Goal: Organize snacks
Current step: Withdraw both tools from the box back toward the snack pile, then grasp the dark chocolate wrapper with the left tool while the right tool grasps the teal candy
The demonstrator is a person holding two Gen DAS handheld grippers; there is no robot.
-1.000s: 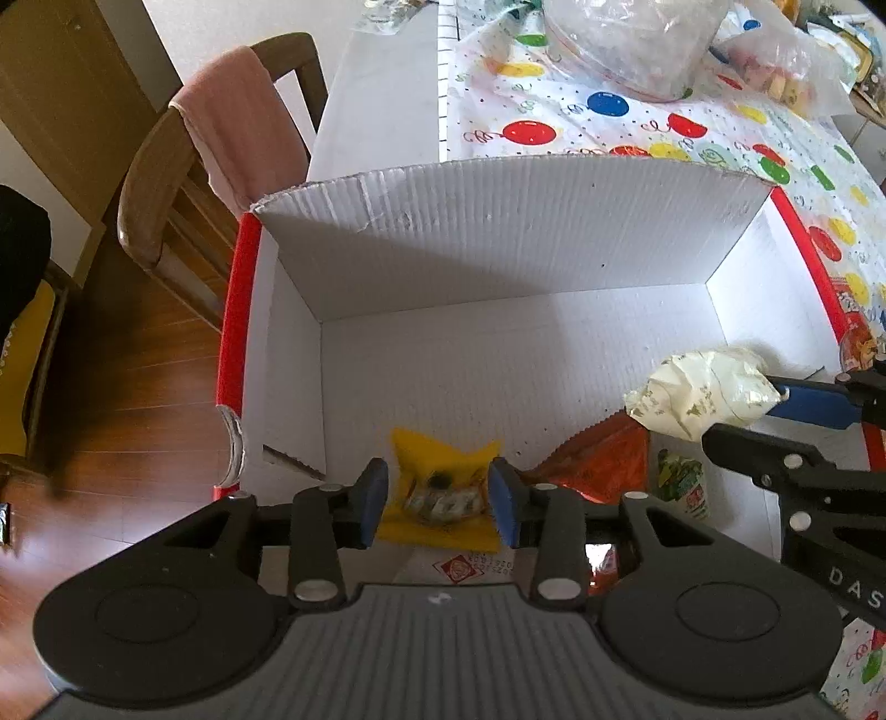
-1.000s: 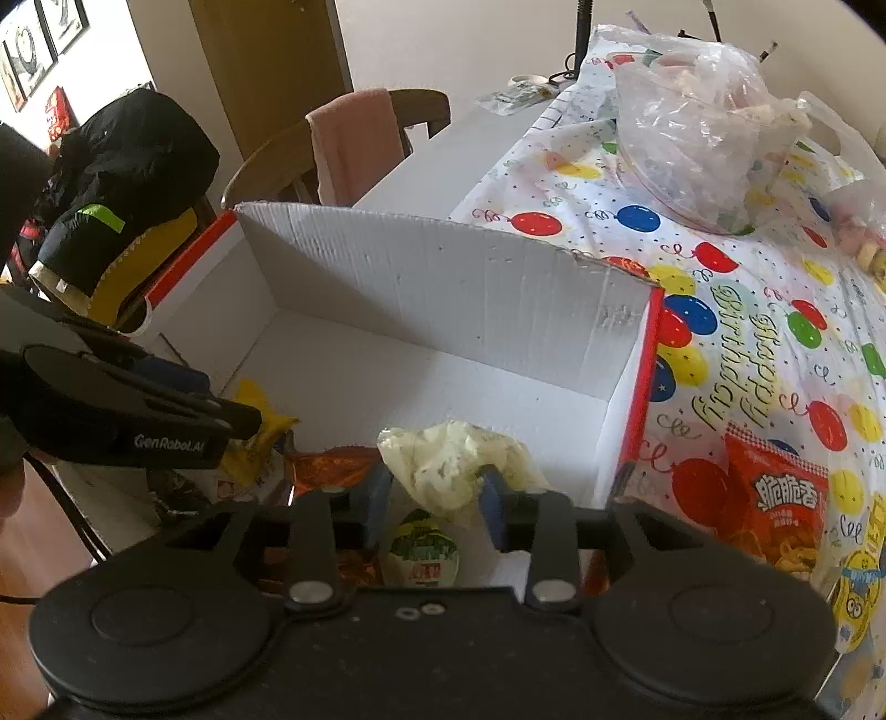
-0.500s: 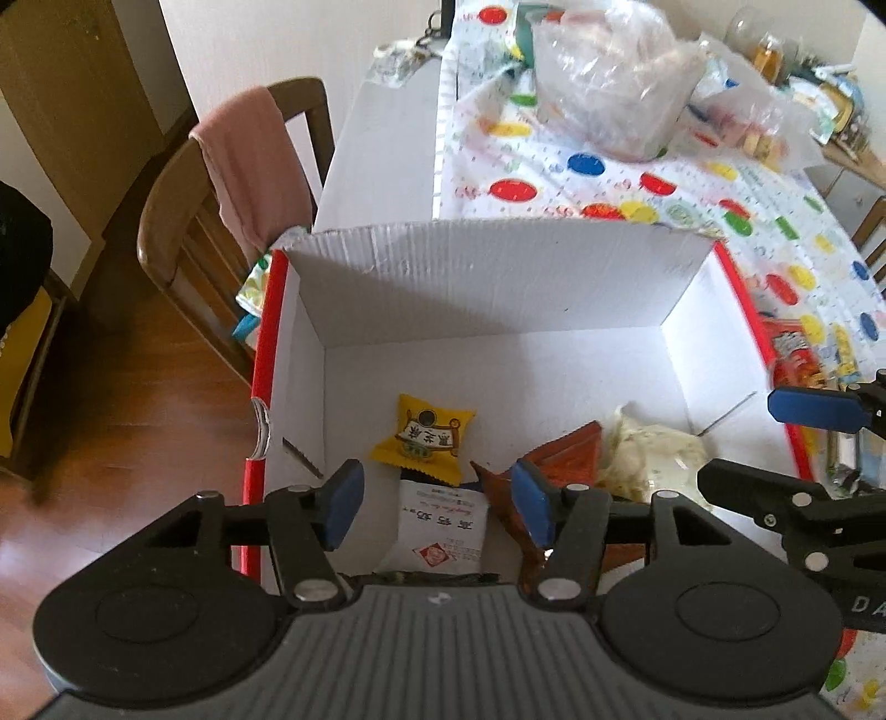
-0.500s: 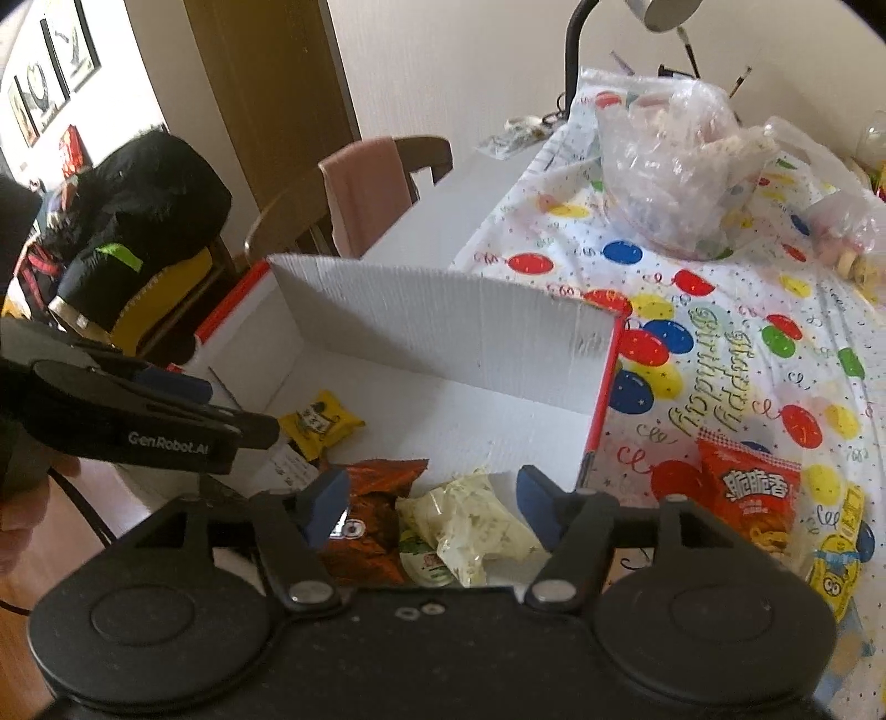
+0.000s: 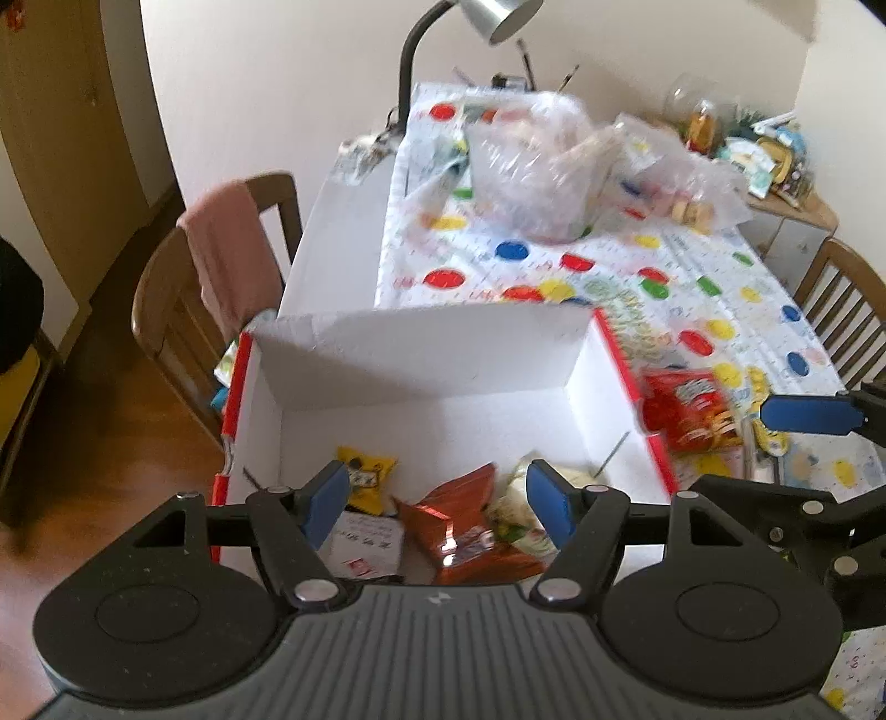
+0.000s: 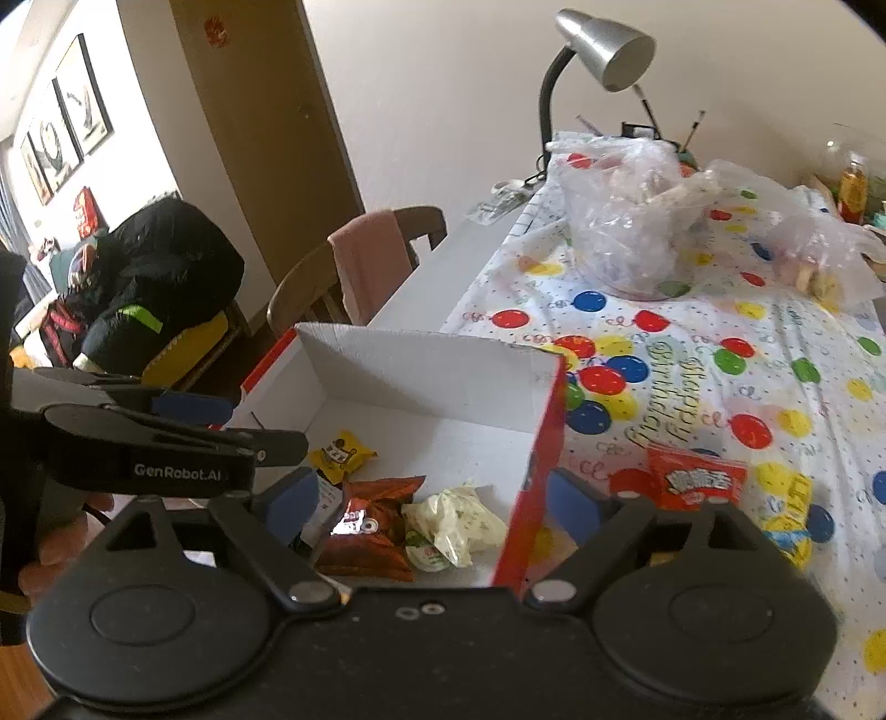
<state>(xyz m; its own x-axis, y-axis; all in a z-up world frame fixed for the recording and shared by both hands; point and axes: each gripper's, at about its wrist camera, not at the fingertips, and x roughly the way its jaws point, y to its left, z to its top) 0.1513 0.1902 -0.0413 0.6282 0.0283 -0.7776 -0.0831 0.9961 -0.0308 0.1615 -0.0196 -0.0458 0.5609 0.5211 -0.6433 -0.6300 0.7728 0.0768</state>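
A: What is seen across the scene, from the largest thing down?

B: A surface point(image 6: 421, 277) is covered by a balloon-printed cloth point(image 6: 736, 387). At its near left edge a white cardboard box point(image 5: 421, 354) with red outer sides is set, open at the top. Two clear plastic bags point(image 6: 626, 221) are seen at the far end, beside a silver desk lamp point(image 6: 603, 50). A wooden chair point(image 5: 166, 310) draped with a pink towel point(image 5: 232, 249) is placed left of the box.

A: And where are the snacks found?

B: Inside the box, near its front, four are gathered: an orange-red foil pack point(image 5: 465, 515), a pale cream packet point(image 6: 459, 520) touching its right side, a yellow packet point(image 6: 340, 454) farther left, and a white sachet point(image 5: 365, 545) just in front of that one. Outside, right of the box on the cloth, a red chip bag point(image 6: 695, 479) is laid, with a yellow-blue packet point(image 6: 786, 518) just beside it.

A: How are the tongs held?

B: The left tongs point(image 5: 437, 495) are spread wide above the box and nothing is gripped. The right tongs point(image 6: 432, 501) are likewise spread wide and empty, with the box's right wall seen between the pads.
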